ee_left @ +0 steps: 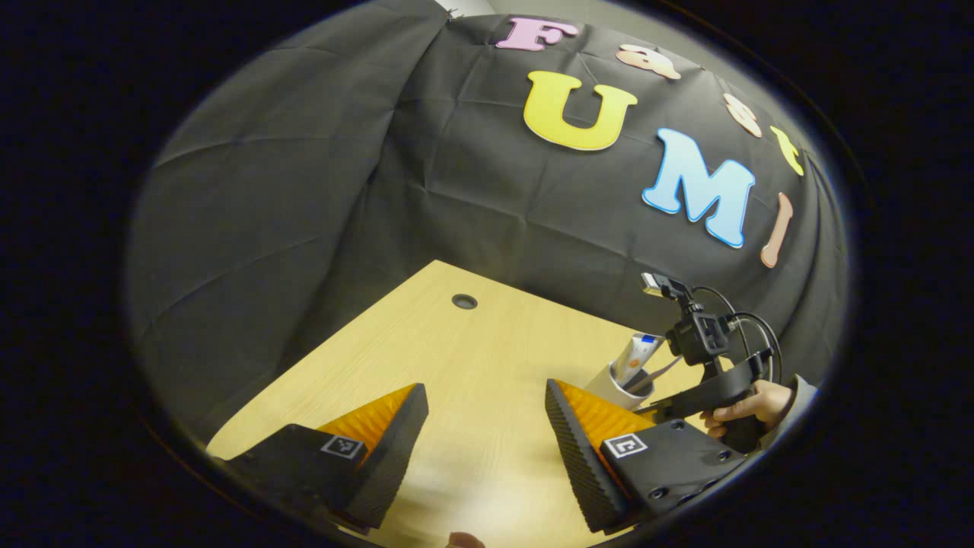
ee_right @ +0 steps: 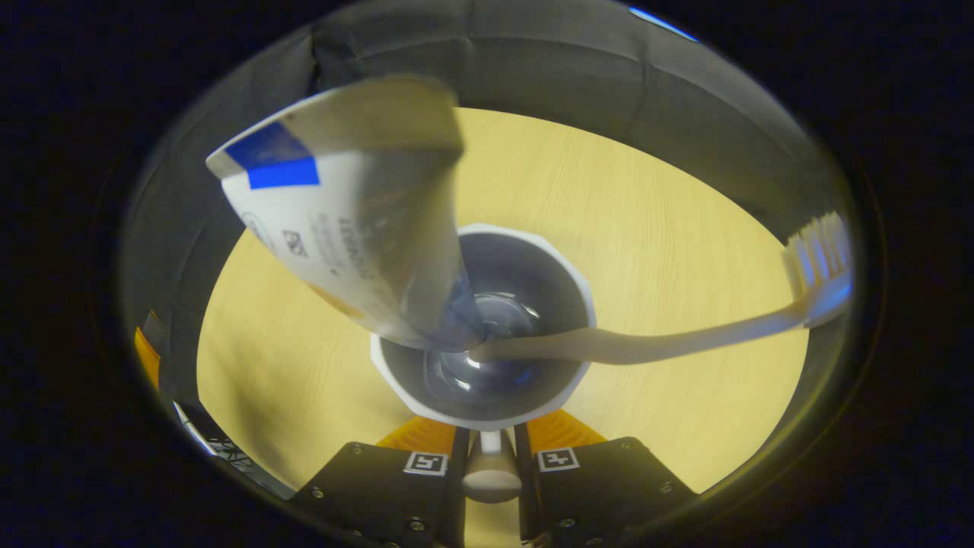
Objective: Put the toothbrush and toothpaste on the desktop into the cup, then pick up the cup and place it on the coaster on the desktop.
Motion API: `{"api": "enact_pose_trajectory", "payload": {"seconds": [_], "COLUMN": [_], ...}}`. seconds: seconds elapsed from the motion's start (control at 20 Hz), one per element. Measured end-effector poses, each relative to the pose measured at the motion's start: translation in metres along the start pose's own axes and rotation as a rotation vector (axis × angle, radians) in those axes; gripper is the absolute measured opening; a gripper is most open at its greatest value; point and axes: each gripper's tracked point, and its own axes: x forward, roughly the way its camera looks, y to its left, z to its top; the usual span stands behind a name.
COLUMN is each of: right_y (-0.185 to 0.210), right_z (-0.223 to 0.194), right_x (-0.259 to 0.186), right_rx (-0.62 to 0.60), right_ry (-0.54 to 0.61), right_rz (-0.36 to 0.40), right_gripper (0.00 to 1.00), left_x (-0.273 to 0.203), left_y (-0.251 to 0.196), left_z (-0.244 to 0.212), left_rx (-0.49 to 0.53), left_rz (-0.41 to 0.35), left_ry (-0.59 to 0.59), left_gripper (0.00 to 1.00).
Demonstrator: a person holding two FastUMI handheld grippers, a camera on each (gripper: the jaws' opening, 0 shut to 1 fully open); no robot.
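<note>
A white cup (ee_right: 582,289) is seen from above, with the toothpaste tube (ee_right: 350,228) leaning left in it and the toothbrush (ee_right: 685,335) leaning right, bristles up. My right gripper (ee_right: 491,445) is shut on the cup's handle (ee_right: 491,473). In the left gripper view the cup (ee_left: 605,384) stands at the right with the toothpaste (ee_left: 635,356) and toothbrush (ee_left: 658,373) sticking out; its base is hidden behind my own finger. My left gripper (ee_left: 485,392) hangs open over the bare wooden table (ee_left: 456,342), holding nothing.
A hand (ee_left: 749,407) holds the right gripper (ee_left: 711,392) beside the cup, with cables above it. A round cable hole (ee_left: 464,301) sits near the table's far edge. Black cloth walls close in behind the table.
</note>
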Motion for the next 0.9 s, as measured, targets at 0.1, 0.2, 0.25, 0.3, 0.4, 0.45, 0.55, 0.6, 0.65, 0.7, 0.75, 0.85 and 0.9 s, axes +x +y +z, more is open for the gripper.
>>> {"api": "enact_pose_trajectory", "payload": {"seconds": [0.1, 0.2, 0.25, 0.3, 0.4, 0.45, 0.55, 0.6, 0.65, 0.7, 0.75, 0.85, 0.9], "right_y": [0.003, 0.006, 0.007, 0.004, 0.001, -0.002, -0.003, -0.002, -0.004, -0.006, -0.009, -0.010, -0.008], "right_z": [0.003, 0.003, 0.005, 0.003, 0.003, 0.003, -0.001, -0.003, -0.004, -0.006, -0.006, -0.004, -0.001], "right_x": [0.004, 0.006, 0.006, 0.004, 0.004, 0.003, -0.006, -0.015, -0.025, -0.040, -0.051, -0.059, -0.057], "right_rx": [-0.013, -0.016, -0.014, -0.011, -0.005, -0.005, -0.012, -0.017, -0.020, -0.020, -0.021, -0.019, -0.017], "right_ry": [0.001, 0.004, 0.004, 0.001, 0.004, 0.002, -0.006, -0.014, -0.025, -0.039, -0.054, -0.083, -0.102], "right_rz": [-0.008, -0.011, -0.008, -0.008, -0.003, -0.001, 0.000, -0.006, -0.010, -0.010, -0.013, -0.019, -0.015], "right_gripper": [0.23, 0.28, 0.28, 0.28, 0.28, 0.28, 0.24, 0.24, 0.29, 0.36, 0.42, 0.55, 0.55], "left_x": [-0.002, -0.004, -0.005, -0.005, -0.006, -0.005, -0.006, -0.007, -0.008, -0.008, -0.009, -0.011, -0.011], "left_y": [0.001, 0.002, 0.002, 0.002, 0.003, 0.003, 0.001, 0.001, -0.001, -0.002, -0.005, -0.011, -0.014], "left_z": [-0.001, 0.000, 0.000, -0.001, -0.001, -0.001, -0.001, -0.001, -0.001, 0.000, 0.000, 0.001, 0.002], "left_rx": [0.001, -0.003, -0.006, -0.007, -0.011, -0.013, -0.014, -0.013, -0.011, -0.009, -0.006, 0.001, 0.008], "left_rz": [0.003, 0.004, 0.005, 0.005, 0.009, 0.009, 0.009, 0.008, 0.006, 0.004, 0.001, -0.007, -0.010], "left_ry": [-0.001, -0.001, 0.000, 0.000, 0.002, 0.002, 0.002, 0.001, -0.001, -0.003, -0.004, -0.007, -0.010], "left_gripper": [0.99, 0.99, 0.99, 0.99, 0.99, 0.99, 0.99, 0.99, 0.99, 0.99, 0.99, 0.99, 0.99]}}
